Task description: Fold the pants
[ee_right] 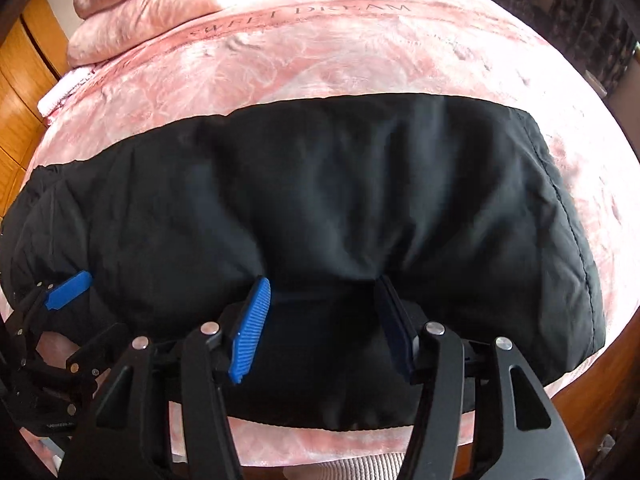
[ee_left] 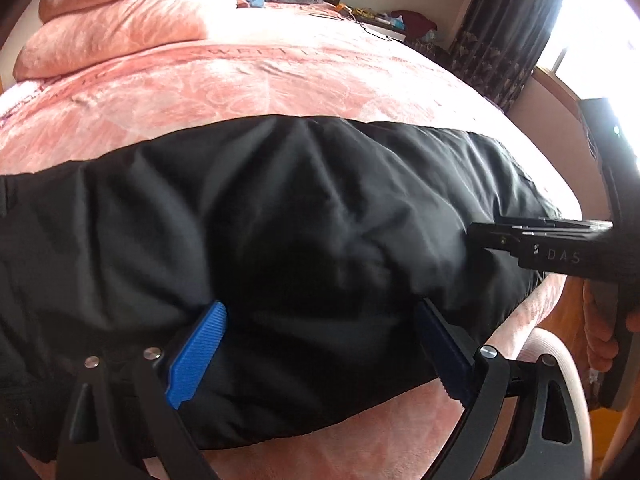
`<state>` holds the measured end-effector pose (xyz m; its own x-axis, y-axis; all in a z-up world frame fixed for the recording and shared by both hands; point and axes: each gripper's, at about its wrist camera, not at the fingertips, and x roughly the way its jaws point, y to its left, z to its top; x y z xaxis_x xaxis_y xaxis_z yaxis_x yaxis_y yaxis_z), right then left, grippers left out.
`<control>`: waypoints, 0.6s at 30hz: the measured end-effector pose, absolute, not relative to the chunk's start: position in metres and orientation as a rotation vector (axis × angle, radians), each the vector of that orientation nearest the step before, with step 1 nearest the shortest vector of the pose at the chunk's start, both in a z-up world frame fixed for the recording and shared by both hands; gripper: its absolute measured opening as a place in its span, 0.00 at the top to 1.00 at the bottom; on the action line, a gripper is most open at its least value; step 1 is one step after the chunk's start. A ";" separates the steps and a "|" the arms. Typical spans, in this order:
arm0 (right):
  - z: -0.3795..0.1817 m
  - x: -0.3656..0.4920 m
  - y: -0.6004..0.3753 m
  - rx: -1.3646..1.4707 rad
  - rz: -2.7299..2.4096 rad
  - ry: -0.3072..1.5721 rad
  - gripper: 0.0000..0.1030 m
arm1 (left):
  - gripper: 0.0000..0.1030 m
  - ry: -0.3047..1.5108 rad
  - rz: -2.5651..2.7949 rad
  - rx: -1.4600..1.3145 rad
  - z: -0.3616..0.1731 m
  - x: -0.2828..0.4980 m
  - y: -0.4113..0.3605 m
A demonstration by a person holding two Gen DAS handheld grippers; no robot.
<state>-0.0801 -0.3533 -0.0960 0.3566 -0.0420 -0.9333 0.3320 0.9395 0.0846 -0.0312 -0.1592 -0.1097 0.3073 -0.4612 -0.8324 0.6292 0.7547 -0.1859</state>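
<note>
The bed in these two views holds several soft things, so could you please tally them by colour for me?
Black: 1, the pants
Pink: 2, the blanket spread over the bed and the folded quilt stacked at its far end
Total: 3

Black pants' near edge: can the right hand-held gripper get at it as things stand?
Probably yes: the right hand-held gripper stands open right over the near edge of the black fabric pants on the pink bedspread, with nothing in between.
</note>
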 end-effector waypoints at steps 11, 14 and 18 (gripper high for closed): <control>-0.056 -0.051 -0.321 0.336 -0.021 1.019 0.49 | 0.08 0.993 -0.909 0.137 -0.033 0.063 -0.096; -0.062 -0.032 -0.306 0.332 0.028 1.026 0.49 | 0.09 1.073 -1.004 0.205 -0.032 0.106 -0.084; -0.071 -0.015 -0.287 0.319 0.072 1.045 0.49 | 0.13 1.240 -1.074 0.293 -0.058 0.142 -0.085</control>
<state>-0.0150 -0.2874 -0.0714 0.5040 0.2093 -0.8380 0.0924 0.9516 0.2932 0.1419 -0.0849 -0.0584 -0.0618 -0.4981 -0.8649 0.7851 0.5109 -0.3503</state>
